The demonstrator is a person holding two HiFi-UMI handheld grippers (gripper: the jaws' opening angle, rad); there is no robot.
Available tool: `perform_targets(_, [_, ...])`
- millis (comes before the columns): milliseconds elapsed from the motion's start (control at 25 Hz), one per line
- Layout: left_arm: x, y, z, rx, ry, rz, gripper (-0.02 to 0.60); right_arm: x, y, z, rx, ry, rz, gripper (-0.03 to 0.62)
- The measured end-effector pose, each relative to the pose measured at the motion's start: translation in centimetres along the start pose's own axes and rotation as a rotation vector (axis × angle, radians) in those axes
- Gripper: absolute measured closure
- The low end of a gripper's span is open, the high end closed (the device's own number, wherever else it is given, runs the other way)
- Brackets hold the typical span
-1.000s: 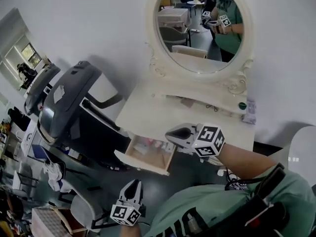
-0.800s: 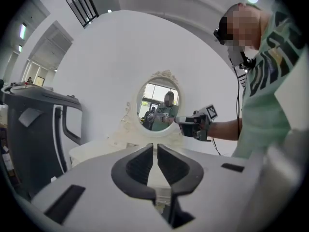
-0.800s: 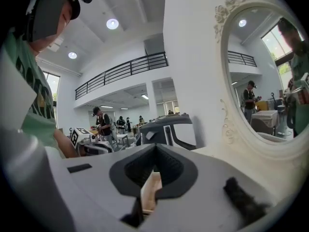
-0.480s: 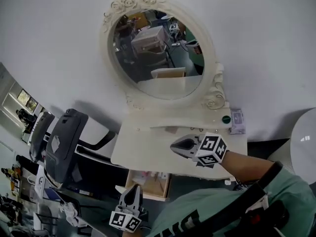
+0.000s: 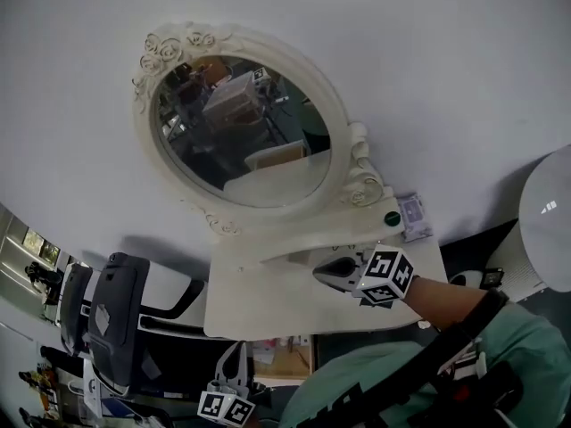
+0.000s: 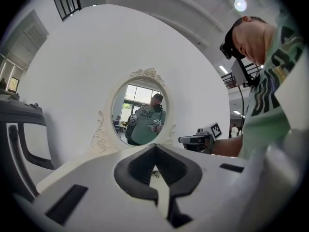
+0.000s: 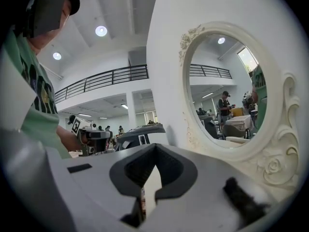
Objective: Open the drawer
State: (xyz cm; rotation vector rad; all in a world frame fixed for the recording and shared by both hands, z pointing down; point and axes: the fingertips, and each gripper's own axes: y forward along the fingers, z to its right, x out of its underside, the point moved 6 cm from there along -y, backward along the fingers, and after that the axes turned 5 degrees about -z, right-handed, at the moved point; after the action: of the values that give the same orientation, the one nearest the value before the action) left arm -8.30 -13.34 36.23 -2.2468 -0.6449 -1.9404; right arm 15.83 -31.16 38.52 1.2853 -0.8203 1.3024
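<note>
The drawer [image 5: 282, 355] stands pulled out under the white dressing table [image 5: 259, 306]; the tabletop hides most of it and small things lie inside. My left gripper [image 5: 235, 357] hangs just in front of the drawer, apart from it. Its jaws have just been closing and are now shut with nothing between them. In the left gripper view the left gripper [image 6: 155, 173] points level at the oval mirror [image 6: 140, 112]. My right gripper [image 5: 332, 273] hovers over the tabletop's right part, shut and empty. The right gripper [image 7: 147, 178] faces along the mirror's frame [image 7: 270, 163].
The oval mirror [image 5: 241, 132] rises behind the tabletop against the white wall. A green round knob [image 5: 392, 218] and a small box [image 5: 412, 214] sit on the back shelf. A dark exercise machine [image 5: 111, 319] stands left, and a white round object [image 5: 549, 221] right.
The head view has tilted up, so the drawer has slid mostly out of sight under the tabletop. The left jaws have closed. The right gripper now sits over the tabletop rather than by the drawer.
</note>
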Motion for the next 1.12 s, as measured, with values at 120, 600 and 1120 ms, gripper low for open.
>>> perform_targets(120, [-0.5,-0.1,-2.2,0.061,0.024,-0.013,0.574,-0.3,0.7,-1.1,0.07,-0.005,0.008,0.583])
perform_targets(600, [-1.8,-3.0,-10.3,0.388,0.045,0.006,0.573,-2.4,3.3,-8.6,0.418,0.097,0.05,0.583])
perform_targets(1120, [-1.1,-2.6,-7.4,0.437,-0.033,0.06,0.572,-2.3,-0.4,-10.4,0.46,0.092,0.012,0.583])
